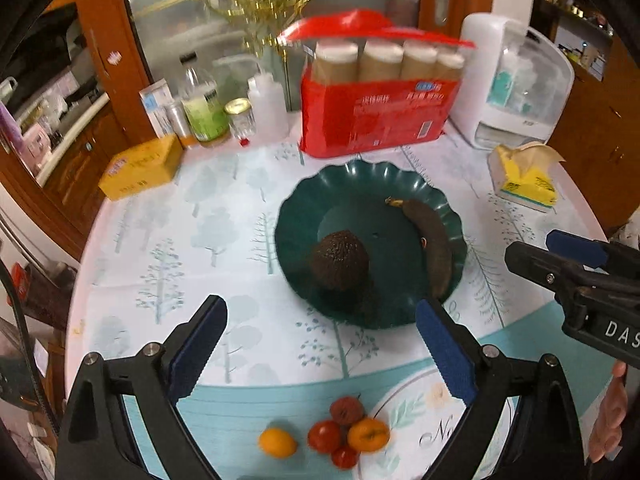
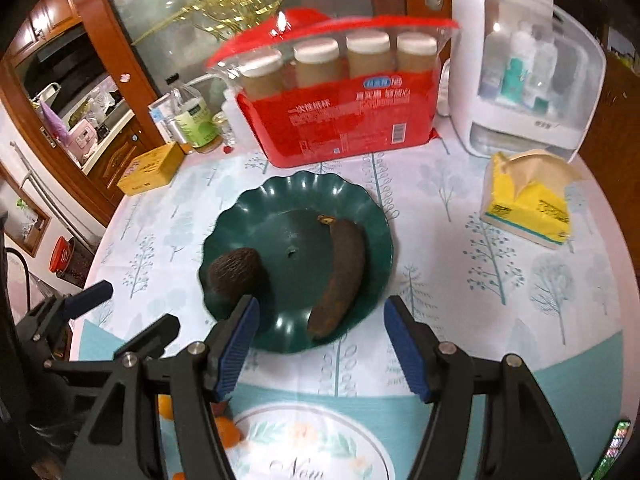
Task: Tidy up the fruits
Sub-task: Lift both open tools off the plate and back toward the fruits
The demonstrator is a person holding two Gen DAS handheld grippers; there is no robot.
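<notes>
A dark green scalloped plate (image 1: 344, 188) (image 2: 276, 200) sits mid-table and holds a dark avocado (image 1: 340, 260) (image 2: 236, 272) and a blackened banana (image 1: 432, 248) (image 2: 342, 276). Near the table's front edge lie small fruits: an orange kumquat (image 1: 277, 443), a second orange one (image 1: 368, 434), red tomatoes (image 1: 325, 436) and a lychee (image 1: 346, 410). My left gripper (image 1: 320, 344) is open and empty above them, just short of the plate. My right gripper (image 2: 320, 344) is open and empty in front of the plate; it also shows in the left wrist view (image 1: 560, 256).
Behind the plate stands a red pack of paper cups (image 1: 380, 116) (image 2: 344, 120). A white dispenser box (image 1: 516, 84) and a yellow tissue pack (image 1: 524, 176) are at the right. A yellow box (image 1: 140, 168) and several bottles (image 1: 204, 112) are at the back left.
</notes>
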